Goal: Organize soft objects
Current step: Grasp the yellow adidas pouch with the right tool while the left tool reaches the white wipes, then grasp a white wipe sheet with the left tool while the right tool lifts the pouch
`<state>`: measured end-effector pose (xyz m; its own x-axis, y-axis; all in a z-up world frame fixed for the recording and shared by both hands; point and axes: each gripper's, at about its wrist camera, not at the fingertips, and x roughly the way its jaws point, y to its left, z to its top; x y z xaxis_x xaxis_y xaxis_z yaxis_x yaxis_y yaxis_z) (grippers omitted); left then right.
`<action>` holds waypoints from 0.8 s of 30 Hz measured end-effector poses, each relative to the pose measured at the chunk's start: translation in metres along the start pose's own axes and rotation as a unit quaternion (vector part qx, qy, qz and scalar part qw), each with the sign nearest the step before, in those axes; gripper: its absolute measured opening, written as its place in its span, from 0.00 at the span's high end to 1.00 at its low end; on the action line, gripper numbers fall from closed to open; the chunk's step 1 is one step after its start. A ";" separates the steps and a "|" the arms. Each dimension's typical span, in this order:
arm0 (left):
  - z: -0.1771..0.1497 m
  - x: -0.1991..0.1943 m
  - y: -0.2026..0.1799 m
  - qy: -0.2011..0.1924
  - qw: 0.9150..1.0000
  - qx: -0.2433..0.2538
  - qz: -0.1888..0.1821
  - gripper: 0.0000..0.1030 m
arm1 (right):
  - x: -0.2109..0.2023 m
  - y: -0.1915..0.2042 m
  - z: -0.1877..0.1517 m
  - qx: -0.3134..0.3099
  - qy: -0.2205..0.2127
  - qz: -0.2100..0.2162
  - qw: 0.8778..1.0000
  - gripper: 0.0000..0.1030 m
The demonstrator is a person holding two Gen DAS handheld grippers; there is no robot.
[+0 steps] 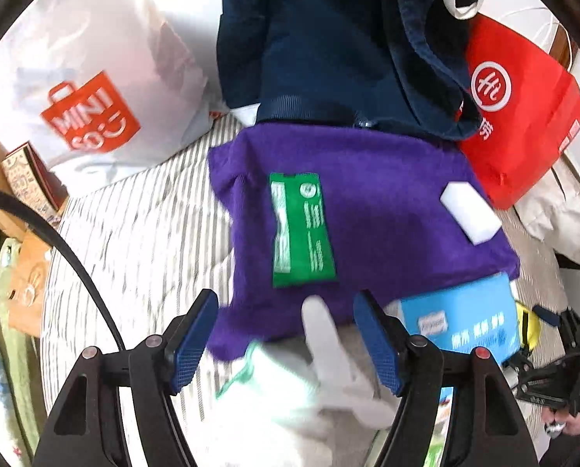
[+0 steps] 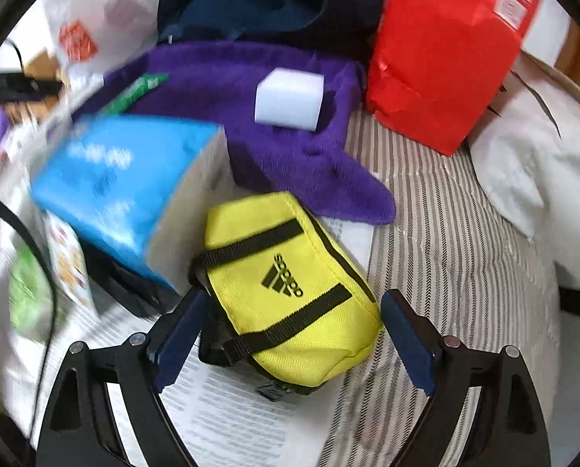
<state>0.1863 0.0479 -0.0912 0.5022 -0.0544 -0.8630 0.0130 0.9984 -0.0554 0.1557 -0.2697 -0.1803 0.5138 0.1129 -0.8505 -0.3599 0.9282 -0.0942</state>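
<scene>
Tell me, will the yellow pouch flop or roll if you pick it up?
The yellow pouch looks like soft fabric with straps, so it will probably sag and squash a little. Its flat sides suggest it won't roll. It looks small, likely light.

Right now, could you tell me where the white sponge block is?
The white sponge block lies on the purple towel, toward its right end, just left of the red bag.

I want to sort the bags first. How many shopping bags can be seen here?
2: a white shopping bag at the far left and a red shopping bag at the far right, beside the purple towel. Others may be hidden.
</scene>
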 end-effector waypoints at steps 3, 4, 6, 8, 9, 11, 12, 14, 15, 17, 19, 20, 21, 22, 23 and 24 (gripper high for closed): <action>-0.013 -0.004 0.001 0.001 1.000 -0.003 0.004 0.31 | 0.011 0.002 -0.001 -0.016 0.005 -0.010 1.000 0.09; -0.016 -0.007 0.002 0.001 1.000 -0.005 0.004 0.31 | 0.014 0.001 -0.001 -0.015 0.005 -0.002 1.000 0.09; -0.023 -0.012 0.003 0.000 1.000 -0.008 0.004 0.31 | 0.016 -0.005 0.002 -0.001 -0.003 0.013 1.000 0.09; -0.029 -0.015 0.004 -0.001 1.000 -0.008 0.006 0.31 | 0.021 -0.011 0.004 0.014 -0.004 0.032 0.999 0.09; -0.032 -0.016 0.005 -0.001 1.000 -0.008 0.007 0.31 | 0.022 -0.013 0.004 0.020 -0.005 0.041 0.999 0.11; -0.039 -0.018 0.006 0.001 1.000 -0.008 0.007 0.31 | 0.021 -0.016 0.003 0.026 -0.010 0.046 0.999 0.14; -0.042 -0.019 0.007 0.001 1.000 -0.008 0.006 0.31 | 0.018 -0.016 0.002 0.025 -0.014 0.044 0.999 0.16; -0.048 -0.020 0.009 0.001 1.000 -0.009 0.004 0.31 | 0.014 -0.015 -0.002 0.022 -0.018 0.044 0.999 0.18; -0.051 -0.021 0.010 0.000 1.000 -0.010 0.002 0.31 | 0.012 -0.016 -0.004 0.023 -0.018 0.047 0.998 0.18; -0.057 -0.022 0.012 -0.001 1.000 -0.014 0.000 0.31 | 0.007 -0.016 -0.007 0.029 -0.020 0.052 0.998 0.21; -0.063 -0.023 0.013 -0.002 1.000 -0.017 -0.004 0.31 | 0.003 -0.018 -0.010 0.034 -0.020 0.053 0.998 0.22; -0.068 -0.023 0.013 -0.001 1.000 -0.018 -0.006 0.31 | 0.000 -0.018 -0.011 0.036 -0.020 0.052 0.998 0.22; -0.070 -0.023 0.012 -0.001 1.000 -0.018 -0.008 0.31 | -0.003 -0.020 -0.012 0.040 -0.023 0.048 0.998 0.22; -0.074 -0.023 0.012 -0.001 1.000 -0.018 -0.011 0.31 | -0.008 -0.021 -0.013 0.045 -0.027 0.048 0.997 0.22; -0.078 -0.023 0.011 -0.002 1.000 -0.016 -0.015 0.31 | -0.011 -0.021 -0.014 0.049 -0.028 0.049 0.997 0.22; -0.081 -0.023 0.010 -0.002 1.000 -0.016 -0.017 0.31 | -0.016 -0.022 -0.015 0.054 -0.030 0.048 0.997 0.22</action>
<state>0.1050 0.0576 -0.1125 0.5059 -0.0885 -0.8580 0.0028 0.9949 -0.1010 0.1436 -0.2974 -0.1728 0.5281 0.2214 -0.8198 -0.3254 0.9445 0.0455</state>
